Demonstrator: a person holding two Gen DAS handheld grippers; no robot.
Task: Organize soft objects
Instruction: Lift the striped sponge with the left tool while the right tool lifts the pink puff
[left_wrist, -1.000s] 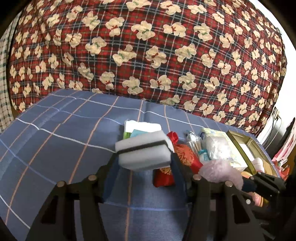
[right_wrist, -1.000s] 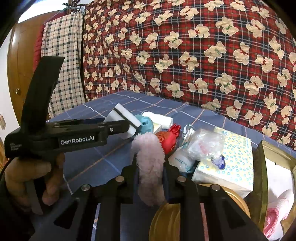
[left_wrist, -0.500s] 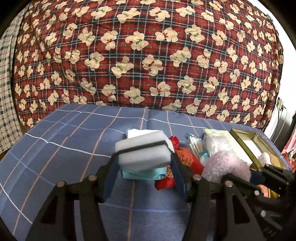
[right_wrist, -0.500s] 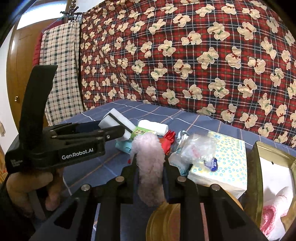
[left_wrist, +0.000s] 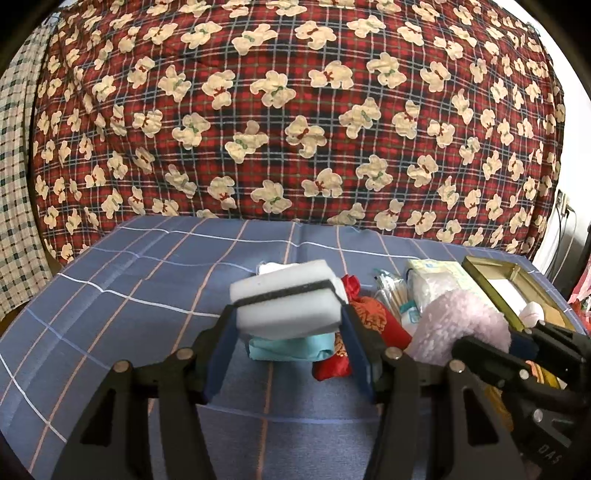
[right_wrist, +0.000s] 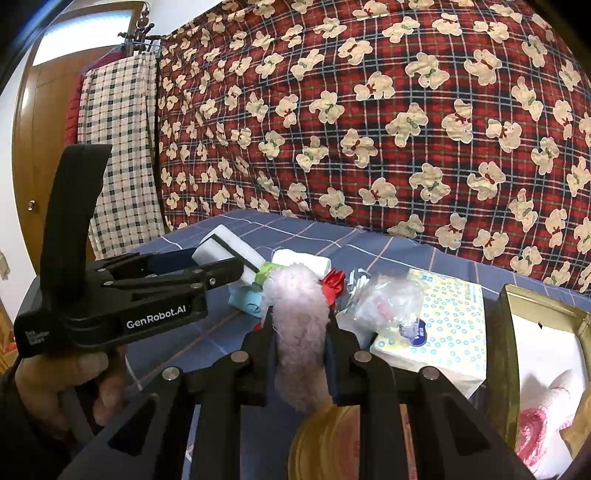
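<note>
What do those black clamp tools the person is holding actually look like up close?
Each is a matte black plastic handheld gripper. The left gripper carries white "GenRobot.AI" lettering on its body and a tall black fin on top. The right gripper has angular black fingers with silver screw heads and dark blue pads. A bare hand grips the handle. No cables show.

White sponge block (left_wrist: 286, 308) with a black band through its middle, tilted, lifted clear of the blue checked cloth (left_wrist: 147, 280), above a turquoise bundle (left_wrist: 288, 347). Fluffy pale-pink puff (right_wrist: 301, 325), upright and elongated, also lifted, near the cloth's right edge beside a red pouch (left_wrist: 373, 317).
</note>
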